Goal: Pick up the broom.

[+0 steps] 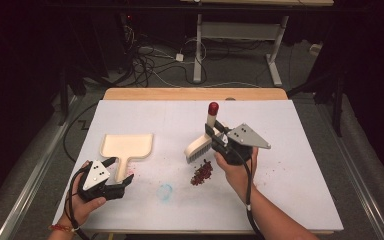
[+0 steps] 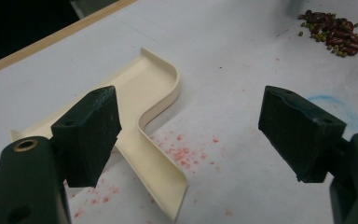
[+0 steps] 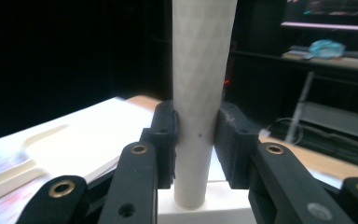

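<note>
Landmark: pile of beans (image 1: 201, 173), red-brown with some green ones, on the white table sheet (image 1: 300, 165) near its middle.

Right gripper (image 1: 216, 137): jaws pressed onto the brush (image 1: 200, 145), pinching its cream handle just above the head; in the right gripper view the handle (image 3: 198, 93) stands straight up between the two pads with no gap on either side. The brush is just behind the beans, bristles down and close to the pile; whether they touch the beans cannot be told from the high view. Red cap of the handle points up and away from the pile.

Left gripper (image 1: 116, 176): jaws spread wide, holding nothing. It sits well left of the beans, at the end of the dustpan (image 1: 126, 148) handle. In the left gripper view the dustpan handle (image 2: 156, 172) lies on the sheet, closer to the left jaw; contact cannot be told.

Dustpan: cream, flat on the sheet, left of the beans and apart from them, its pan farther from the person than its handle.

Between dustpan and beans: open sheet with a red speckled stain (image 2: 186, 151) beside the dustpan handle and a blue smear (image 1: 165, 192) nearer the front edge than the pile. Both are flat marks. A few stray specks (image 1: 271, 171) lie right of the pile.
</note>
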Available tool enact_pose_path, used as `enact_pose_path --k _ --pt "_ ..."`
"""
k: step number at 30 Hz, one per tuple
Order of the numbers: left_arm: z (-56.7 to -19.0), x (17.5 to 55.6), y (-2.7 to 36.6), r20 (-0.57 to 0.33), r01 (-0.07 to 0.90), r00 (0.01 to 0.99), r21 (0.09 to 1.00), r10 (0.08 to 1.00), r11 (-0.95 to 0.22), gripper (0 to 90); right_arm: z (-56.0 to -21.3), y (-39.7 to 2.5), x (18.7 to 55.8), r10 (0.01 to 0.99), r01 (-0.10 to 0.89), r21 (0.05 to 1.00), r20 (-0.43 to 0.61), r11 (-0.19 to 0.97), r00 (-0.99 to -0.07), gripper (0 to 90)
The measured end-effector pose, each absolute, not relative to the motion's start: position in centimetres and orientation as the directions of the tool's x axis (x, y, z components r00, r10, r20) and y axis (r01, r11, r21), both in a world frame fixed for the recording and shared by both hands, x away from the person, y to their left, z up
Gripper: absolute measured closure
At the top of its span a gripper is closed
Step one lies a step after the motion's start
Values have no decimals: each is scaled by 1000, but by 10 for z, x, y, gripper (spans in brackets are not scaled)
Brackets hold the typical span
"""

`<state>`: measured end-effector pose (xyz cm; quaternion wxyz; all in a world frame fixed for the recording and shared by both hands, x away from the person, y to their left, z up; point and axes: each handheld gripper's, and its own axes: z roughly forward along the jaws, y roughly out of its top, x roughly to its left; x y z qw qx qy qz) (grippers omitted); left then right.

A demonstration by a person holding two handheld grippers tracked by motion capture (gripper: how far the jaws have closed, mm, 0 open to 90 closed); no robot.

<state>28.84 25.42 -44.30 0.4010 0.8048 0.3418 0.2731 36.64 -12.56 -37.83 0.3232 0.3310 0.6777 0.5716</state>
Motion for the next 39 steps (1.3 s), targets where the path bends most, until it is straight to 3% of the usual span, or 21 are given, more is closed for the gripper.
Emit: enact_pose_path --k 6,11,15,20,28,39 --pt "-444 288 256 163 333 616 833 771 -442 200 -376 -135 405 889 62 985 -117 161 -443 705" --pt "-444 288 256 163 332 618 833 769 -444 200 -387 -152 428 946 100 986 -93 130 -311 705" --pt "-444 288 255 167 328 622 832 765 -448 200 -398 -158 437 960 145 984 -63 106 -272 705" --pt "-444 288 255 167 327 622 832 765 -448 200 -401 -157 430 956 156 982 -62 110 -285 705" --pt "-444 288 255 171 322 623 833 763 -451 200 -398 -146 388 933 178 976 -55 125 -354 705" --pt "-444 289 252 179 320 630 827 755 -463 200 -368 -147 371 887 108 989 -42 103 -459 704"
